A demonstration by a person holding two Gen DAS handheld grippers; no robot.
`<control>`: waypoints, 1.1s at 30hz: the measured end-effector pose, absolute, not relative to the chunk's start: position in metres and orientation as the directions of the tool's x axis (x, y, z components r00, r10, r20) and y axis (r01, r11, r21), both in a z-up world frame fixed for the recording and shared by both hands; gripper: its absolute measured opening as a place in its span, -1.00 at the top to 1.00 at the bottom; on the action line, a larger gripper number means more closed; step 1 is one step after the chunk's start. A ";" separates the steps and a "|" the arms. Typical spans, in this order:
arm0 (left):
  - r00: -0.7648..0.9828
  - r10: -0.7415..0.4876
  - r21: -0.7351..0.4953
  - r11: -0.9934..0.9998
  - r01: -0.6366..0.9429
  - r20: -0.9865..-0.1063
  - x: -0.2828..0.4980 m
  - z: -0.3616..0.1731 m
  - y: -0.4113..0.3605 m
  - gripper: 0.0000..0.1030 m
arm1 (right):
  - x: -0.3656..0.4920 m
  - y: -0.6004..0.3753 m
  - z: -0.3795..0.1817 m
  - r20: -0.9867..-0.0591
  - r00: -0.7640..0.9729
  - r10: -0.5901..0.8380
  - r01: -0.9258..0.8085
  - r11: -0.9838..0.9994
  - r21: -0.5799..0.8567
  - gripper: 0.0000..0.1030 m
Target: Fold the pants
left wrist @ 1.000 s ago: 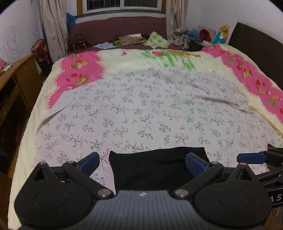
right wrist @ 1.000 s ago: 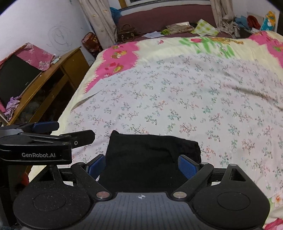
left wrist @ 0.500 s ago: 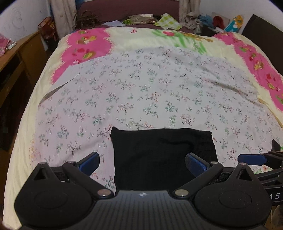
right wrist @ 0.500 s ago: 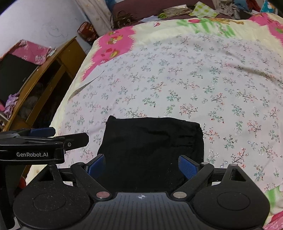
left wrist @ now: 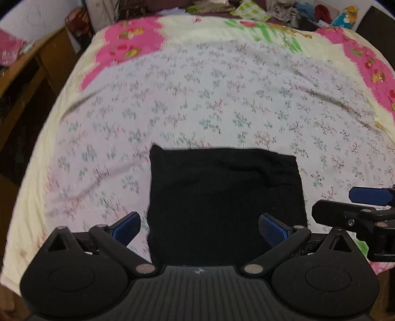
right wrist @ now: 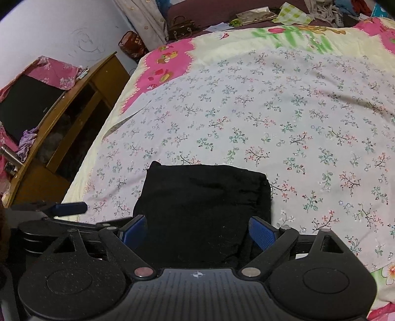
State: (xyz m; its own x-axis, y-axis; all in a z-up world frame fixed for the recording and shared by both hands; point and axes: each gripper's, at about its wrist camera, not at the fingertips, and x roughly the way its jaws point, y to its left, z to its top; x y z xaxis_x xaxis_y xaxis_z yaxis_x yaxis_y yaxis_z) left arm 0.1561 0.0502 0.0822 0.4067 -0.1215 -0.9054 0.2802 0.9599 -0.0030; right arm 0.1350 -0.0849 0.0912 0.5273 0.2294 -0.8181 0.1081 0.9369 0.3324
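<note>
The black pants (left wrist: pixel 224 197) lie folded into a compact rectangle on the floral bedsheet (left wrist: pixel 197 98), near the bed's front edge. They also show in the right wrist view (right wrist: pixel 202 210). My left gripper (left wrist: pixel 200 227) is open and empty, hovering above the near part of the pants. My right gripper (right wrist: pixel 197 232) is open and empty too, above the same near part. The right gripper's fingers (left wrist: pixel 370 195) show at the right edge of the left wrist view; the left gripper's finger (right wrist: pixel 70 208) shows at the left of the right wrist view.
A wooden desk (right wrist: pixel 64 118) with a dark monitor (right wrist: pixel 24 103) stands left of the bed. Bags (right wrist: pixel 180 24) and clutter lie along the far ledge (right wrist: pixel 259 14). A dark headboard (left wrist: pixel 380 24) is at far right.
Both grippers have tilted down and moved closer over the bed, so the folded pants show fuller in both views. The pants have not moved. Both grippers stay open.
</note>
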 end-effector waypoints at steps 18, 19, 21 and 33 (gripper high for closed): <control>0.382 -0.060 0.085 0.933 0.350 -0.922 0.136 0.069 0.048 -1.00 | 0.122 -0.083 0.079 -0.846 0.489 0.213 0.171 0.928 0.332 -0.54; 0.381 -0.071 0.078 0.929 0.363 -0.922 0.136 0.070 0.051 -1.00 | 0.119 -0.082 0.078 -0.846 0.490 0.209 0.192 0.921 0.339 -0.54; 0.382 -0.075 0.083 0.921 0.381 -0.921 0.138 0.071 0.056 -1.00 | 0.116 -0.073 0.077 -0.848 0.491 0.198 0.205 0.920 0.333 -0.54; 0.382 -0.083 0.077 0.920 0.384 -0.920 0.142 0.060 0.082 -1.00 | 0.115 -0.040 0.068 -0.878 0.461 0.128 0.226 0.940 0.256 -0.54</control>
State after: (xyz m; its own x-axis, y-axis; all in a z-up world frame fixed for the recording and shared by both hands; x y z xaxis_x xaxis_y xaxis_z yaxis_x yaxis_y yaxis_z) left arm 0.1419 0.0820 0.0597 0.3820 -0.0826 -0.9205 0.3841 0.9201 0.0768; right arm 0.1153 -0.0396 0.0683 0.4610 0.1278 -0.8781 0.2261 0.9400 0.2555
